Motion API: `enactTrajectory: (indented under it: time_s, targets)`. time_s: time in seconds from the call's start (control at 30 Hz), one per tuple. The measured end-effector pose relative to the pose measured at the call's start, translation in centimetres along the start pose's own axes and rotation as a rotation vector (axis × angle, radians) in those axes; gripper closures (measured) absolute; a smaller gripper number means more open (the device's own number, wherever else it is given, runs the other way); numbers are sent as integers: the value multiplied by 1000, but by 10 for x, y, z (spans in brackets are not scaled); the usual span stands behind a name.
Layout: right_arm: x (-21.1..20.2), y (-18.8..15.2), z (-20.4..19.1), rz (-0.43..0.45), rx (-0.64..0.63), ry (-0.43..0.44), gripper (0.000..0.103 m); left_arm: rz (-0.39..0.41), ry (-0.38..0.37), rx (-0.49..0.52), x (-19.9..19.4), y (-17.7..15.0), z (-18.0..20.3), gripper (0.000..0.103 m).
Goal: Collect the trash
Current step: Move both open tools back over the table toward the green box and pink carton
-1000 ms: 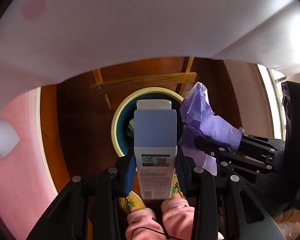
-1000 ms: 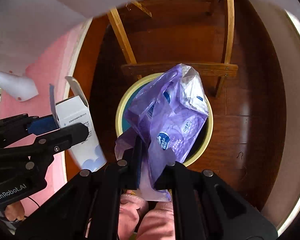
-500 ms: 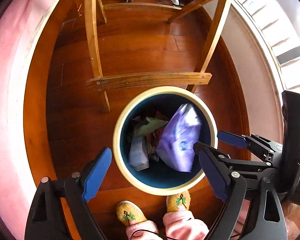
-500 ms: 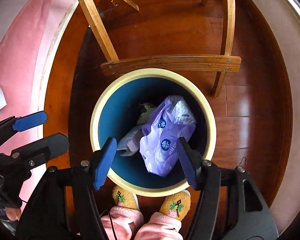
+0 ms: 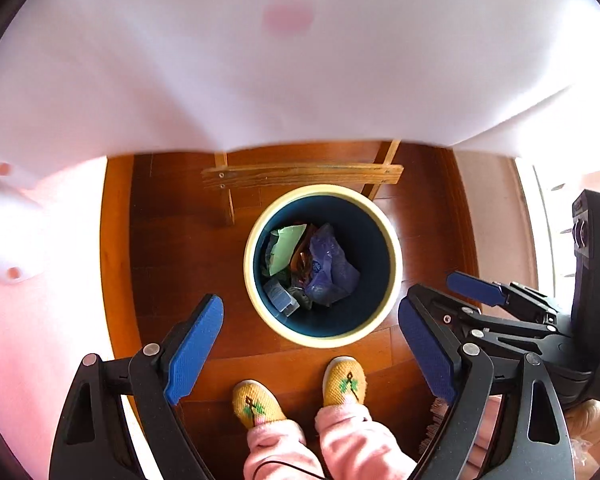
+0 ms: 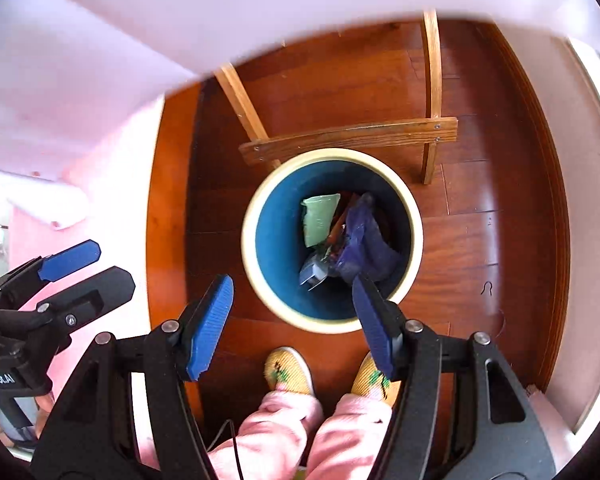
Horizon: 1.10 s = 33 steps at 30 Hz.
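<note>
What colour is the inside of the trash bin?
Dark blue inside the trash bin, with a cream rim; the right wrist view shows it best.

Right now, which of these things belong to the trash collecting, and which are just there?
Part of the job:
bin
purple bag inside it
green packet inside it
left gripper, open
right gripper, open

Just there:
wooden stand
slippers
</note>
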State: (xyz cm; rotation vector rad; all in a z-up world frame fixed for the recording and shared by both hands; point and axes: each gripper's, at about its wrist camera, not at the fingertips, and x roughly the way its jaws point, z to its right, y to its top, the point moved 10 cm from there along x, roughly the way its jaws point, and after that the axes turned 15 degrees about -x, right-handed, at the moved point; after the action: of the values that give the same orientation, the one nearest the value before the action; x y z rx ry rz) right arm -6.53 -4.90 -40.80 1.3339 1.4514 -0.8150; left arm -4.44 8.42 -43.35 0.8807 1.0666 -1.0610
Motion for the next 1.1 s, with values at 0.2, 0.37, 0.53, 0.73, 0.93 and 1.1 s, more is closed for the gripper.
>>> enactTrajectory:
  time_s: [0.2, 0.37, 0.53, 0.73, 0.93, 1.1]
  targets:
    - [-94, -3, -39, 43, -24, 24, 44, 89, -40, 4, -110, -4, 23, 13]
    - [-167, 4, -64, 101, -33, 64, 44, 165, -47, 29, -192, -7, 42, 13]
    - [-230, 23, -84, 159, -85, 73, 44, 223, -43, 44, -263, -10, 59, 13]
    - [-307, 54, -105, 260, -124, 104, 44, 301, -40, 70, -343, -6, 87, 13]
    - [-376, 88, -122, 375, -209, 105, 44, 417, -6, 105, -408, 11, 110, 13]
    - [-413, 112, -124, 414, -250, 106, 44, 468, 17, 107, -442, 26, 129, 13]
